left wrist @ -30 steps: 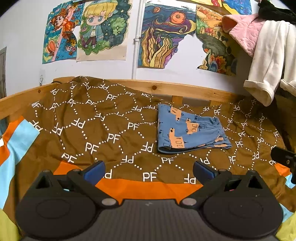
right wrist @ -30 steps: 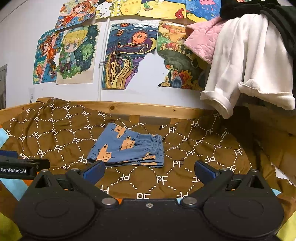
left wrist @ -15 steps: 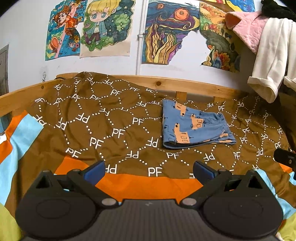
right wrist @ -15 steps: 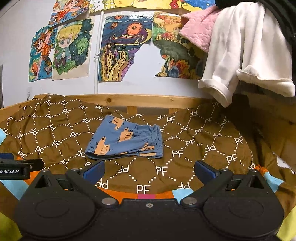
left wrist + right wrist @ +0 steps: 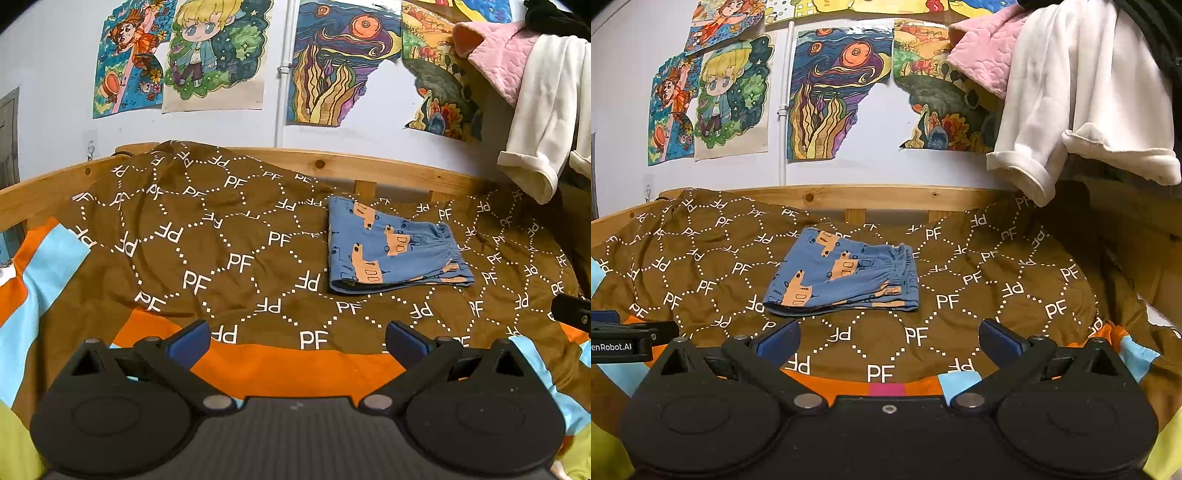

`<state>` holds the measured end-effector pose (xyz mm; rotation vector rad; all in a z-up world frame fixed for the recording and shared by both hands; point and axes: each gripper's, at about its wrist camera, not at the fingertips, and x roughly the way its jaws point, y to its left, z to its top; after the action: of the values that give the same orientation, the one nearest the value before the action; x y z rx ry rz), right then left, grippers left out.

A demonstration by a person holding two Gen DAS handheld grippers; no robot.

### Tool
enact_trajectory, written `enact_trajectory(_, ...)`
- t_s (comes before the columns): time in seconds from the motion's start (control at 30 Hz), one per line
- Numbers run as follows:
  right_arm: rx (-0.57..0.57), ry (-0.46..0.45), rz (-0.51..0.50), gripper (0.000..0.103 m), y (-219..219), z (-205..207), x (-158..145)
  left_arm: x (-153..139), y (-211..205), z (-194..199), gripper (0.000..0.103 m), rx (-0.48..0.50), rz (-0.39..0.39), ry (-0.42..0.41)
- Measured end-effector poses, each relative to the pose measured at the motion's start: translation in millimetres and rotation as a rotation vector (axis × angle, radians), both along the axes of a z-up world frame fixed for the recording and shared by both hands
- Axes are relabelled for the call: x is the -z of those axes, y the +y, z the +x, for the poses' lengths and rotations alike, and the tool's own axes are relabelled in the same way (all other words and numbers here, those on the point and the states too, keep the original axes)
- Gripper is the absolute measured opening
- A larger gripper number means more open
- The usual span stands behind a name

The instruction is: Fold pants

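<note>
Both tongs, left (image 5: 297, 336) and right (image 5: 888, 336), stay spread, drawn further back from the folded pants (image 5: 846, 278)

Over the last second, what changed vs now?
Both grippers drew back and rose a little: the folded blue pants sit higher and farther in each view, with more of the quilt's orange band showing. Left gripper and right gripper stayed open and empty. The pants kept their fold and place on the brown quilt.
</note>
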<state>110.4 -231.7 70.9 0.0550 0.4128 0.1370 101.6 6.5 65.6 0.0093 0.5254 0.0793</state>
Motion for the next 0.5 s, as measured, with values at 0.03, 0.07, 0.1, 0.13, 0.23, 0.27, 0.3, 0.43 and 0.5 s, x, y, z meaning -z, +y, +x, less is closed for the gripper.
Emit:
enact_trajectory(0.03,0.001,0.001,0.001,0.102,0.2,-0.1,0.2,0.0,0.0,0.2,0.103,0.0,0.0,0.001)
enact_trajectory(0.07,0.001,0.002,0.002,0.102,0.2,-0.2,0.3,0.2,0.3,0.2,0.103,-0.001,-0.001,0.002)
enact_trajectory(0.1,0.0,0.001,0.002,0.102,0.0,0.0,0.3,0.6,0.5,0.0,0.103,-0.002,-0.001,0.003)
enact_trajectory(0.13,0.0,0.001,0.002,0.102,0.0,-0.1,0.3,0.8,0.9,-0.2,0.103,-0.002,0.0,0.004)
enact_trajectory(0.23,0.0,0.002,0.002,0.102,-0.3,0.0,0.4,1.2,1.1,-0.3,0.103,-0.002,0.002,0.005)
enact_trajectory(0.27,0.0,0.002,0.002,0.102,-0.3,0.2,0.3,1.2,0.9,-0.2,0.103,-0.001,0.001,0.006)
enact_trajectory(0.3,0.0,0.002,0.002,0.102,-0.3,0.1,0.4,1.2,0.8,-0.2,0.103,-0.001,0.001,0.005)
enact_trajectory(0.43,0.003,0.004,0.005,0.102,0.0,-0.4,0.4,1.2,1.1,-0.3,0.103,-0.001,0.002,0.006)
enact_trajectory(0.5,0.005,0.006,0.006,0.102,0.5,-0.9,0.6,0.9,1.1,0.0,0.103,-0.001,0.002,0.006)
